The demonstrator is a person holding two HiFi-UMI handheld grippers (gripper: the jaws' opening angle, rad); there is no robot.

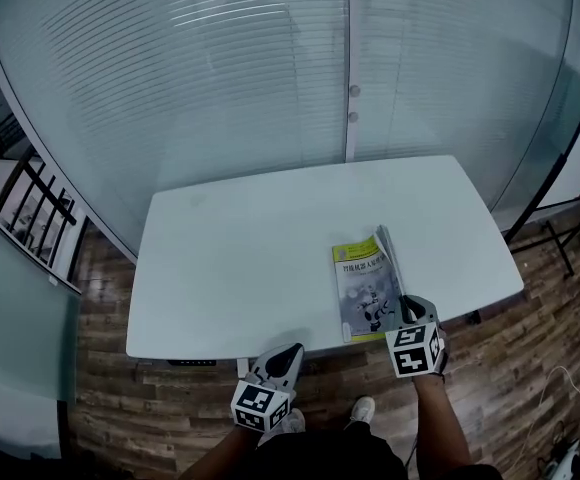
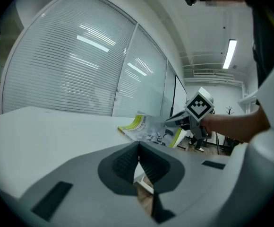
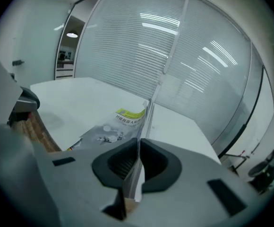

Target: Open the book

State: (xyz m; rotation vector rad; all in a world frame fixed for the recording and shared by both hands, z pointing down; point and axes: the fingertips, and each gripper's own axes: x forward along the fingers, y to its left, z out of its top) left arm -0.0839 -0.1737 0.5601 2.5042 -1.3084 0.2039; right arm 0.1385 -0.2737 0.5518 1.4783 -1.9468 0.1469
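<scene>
My right fingers [image 3: 120, 163] pinch the cover's free edge of the book [image 1: 363, 286], lying at the bench's [image 1: 230, 268] near right side, to swing it open. My left fingers [image 2: 125, 163] are clenched on nothing (spare, short of the book).

White table [image 1: 230, 258] stands before a glass partition [image 1: 220, 88] with horizontal blinds; dark wood-plank floor [image 1: 530, 368]; ceiling strip light [image 2: 230, 53] lit

- The book [image 1: 368, 288] lies on the table [image 1: 250, 258], by its front right edge.
- The right gripper [image 1: 408, 309] is at the book's near right corner.
- The left gripper [image 1: 287, 355] is before the table's front edge, left of the book.
- A glass partition [image 1: 270, 68] stands behind the table.
</scene>
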